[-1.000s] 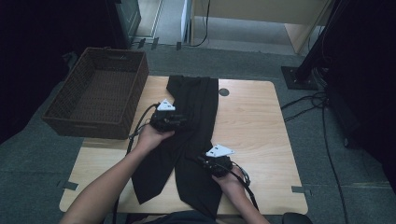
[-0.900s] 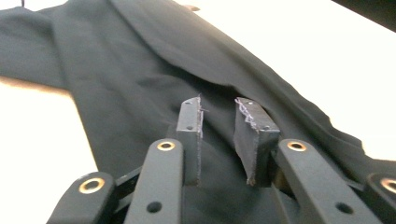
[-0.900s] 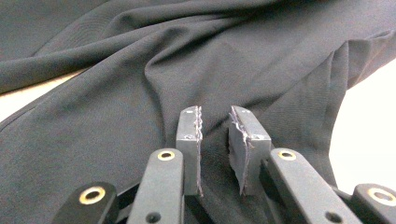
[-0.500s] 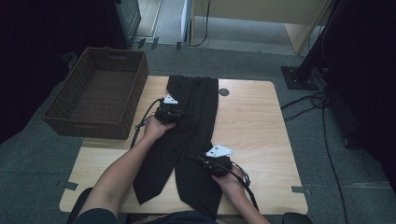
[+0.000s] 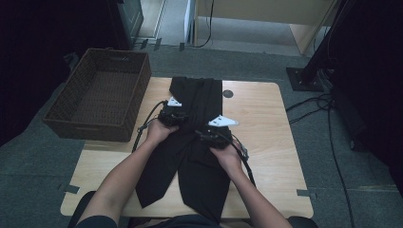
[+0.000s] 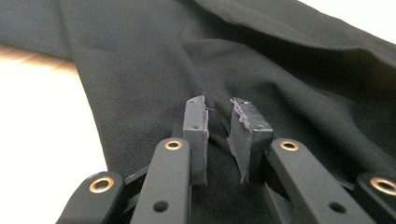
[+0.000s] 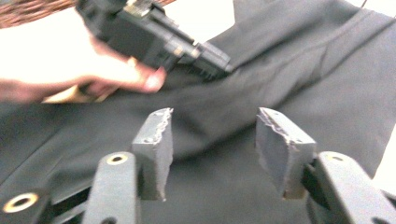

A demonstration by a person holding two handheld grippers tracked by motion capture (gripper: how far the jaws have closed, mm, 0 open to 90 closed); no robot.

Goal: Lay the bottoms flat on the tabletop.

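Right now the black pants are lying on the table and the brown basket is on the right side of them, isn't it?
Not quite. The black pants do lie on the table, but the brown basket stands on their left side, at the table's left edge. The high view shows this.

Dim surroundings, glaring tabletop, blurred right close-up

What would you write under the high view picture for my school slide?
Two hand-held grippers, left gripper and right gripper, work on black trousers on a wooden table beside a wicker basket.
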